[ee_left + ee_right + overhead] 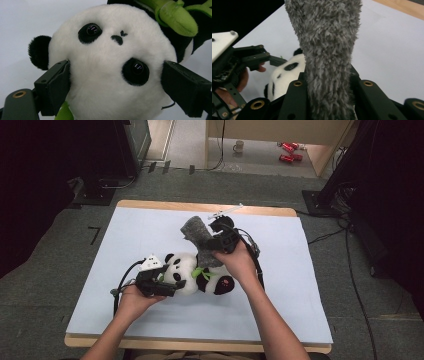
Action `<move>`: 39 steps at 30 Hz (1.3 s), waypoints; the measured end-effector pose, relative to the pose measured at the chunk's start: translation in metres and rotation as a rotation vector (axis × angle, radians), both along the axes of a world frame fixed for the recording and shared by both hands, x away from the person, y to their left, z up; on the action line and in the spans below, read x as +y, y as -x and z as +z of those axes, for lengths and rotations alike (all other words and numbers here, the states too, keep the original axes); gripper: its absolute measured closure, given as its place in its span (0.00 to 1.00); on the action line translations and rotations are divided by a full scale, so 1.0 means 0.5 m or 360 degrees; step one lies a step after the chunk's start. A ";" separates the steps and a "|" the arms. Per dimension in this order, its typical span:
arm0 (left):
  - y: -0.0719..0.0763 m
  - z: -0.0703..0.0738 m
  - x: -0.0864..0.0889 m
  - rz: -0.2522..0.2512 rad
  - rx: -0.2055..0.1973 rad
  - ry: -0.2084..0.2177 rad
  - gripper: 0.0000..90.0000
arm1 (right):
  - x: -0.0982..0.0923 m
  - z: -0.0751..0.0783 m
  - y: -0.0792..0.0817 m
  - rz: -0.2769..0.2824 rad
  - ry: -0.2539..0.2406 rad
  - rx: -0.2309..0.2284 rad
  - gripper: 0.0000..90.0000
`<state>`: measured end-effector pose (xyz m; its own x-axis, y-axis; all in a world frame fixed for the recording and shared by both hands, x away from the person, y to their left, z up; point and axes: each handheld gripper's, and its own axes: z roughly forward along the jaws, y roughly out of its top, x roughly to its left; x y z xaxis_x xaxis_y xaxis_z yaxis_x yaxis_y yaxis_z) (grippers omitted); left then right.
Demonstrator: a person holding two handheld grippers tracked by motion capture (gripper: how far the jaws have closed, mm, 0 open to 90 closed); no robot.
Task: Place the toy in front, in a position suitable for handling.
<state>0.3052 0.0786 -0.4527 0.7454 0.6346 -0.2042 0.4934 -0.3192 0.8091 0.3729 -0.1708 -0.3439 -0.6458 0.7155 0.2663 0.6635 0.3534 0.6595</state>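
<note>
A toy panda (pixel 192 274) lies on the table (pixel 150 320), a little towards the near edge from the middle and well apart from all four corners. Its head is towards the table's left edge, its feet towards the right edge. The left gripper (pixel 172 281) is at the head, on the side nearer the left edge, with one jaw on each side of the head. A furry cloth (pixel 200 240) stands up from the panda's body towards the far edge. The right gripper (pixel 214 240) is just right of the cloth, above the panda's body, with the cloth pinched between its jaws.
</note>
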 end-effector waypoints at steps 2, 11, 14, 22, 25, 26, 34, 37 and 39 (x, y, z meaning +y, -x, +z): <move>0.000 0.000 0.000 0.0000 0.0001 0.0000 0.13 | 0.027 -0.003 -0.002 0.0047 0.0002 0.0007 0.80; 0.000 0.001 0.000 -0.0002 0.0004 -0.0003 0.13 | 0.107 -0.034 -0.022 0.0135 -0.0022 0.0057 0.80; -0.001 0.000 0.000 -0.0004 0.0005 -0.0001 0.13 | 0.120 -0.042 -0.025 0.0153 -0.0016 0.0057 0.80; 0.000 0.000 0.000 -0.0003 0.0005 0.0002 0.13 | 0.144 -0.072 -0.044 0.0191 0.0082 0.0108 0.63; -0.001 0.000 0.001 -0.0006 0.0004 0.0003 0.13 | 0.133 -0.062 -0.040 0.0182 0.0086 0.0090 0.65; -0.001 0.000 0.001 -0.0005 0.0004 0.0003 0.13 | 0.128 -0.058 -0.039 0.0183 0.0080 0.0094 0.65; -0.001 0.000 0.000 -0.0002 0.0004 0.0001 0.13 | 0.128 -0.039 -0.042 0.0167 0.0092 0.0125 0.83; -0.001 0.000 0.000 0.0001 0.0004 0.0003 0.13 | 0.149 -0.044 -0.048 0.0201 0.0056 0.0144 0.83; -0.001 0.000 0.000 0.0002 0.0004 0.0002 0.13 | 0.176 -0.055 -0.056 0.0220 0.0078 0.0177 0.83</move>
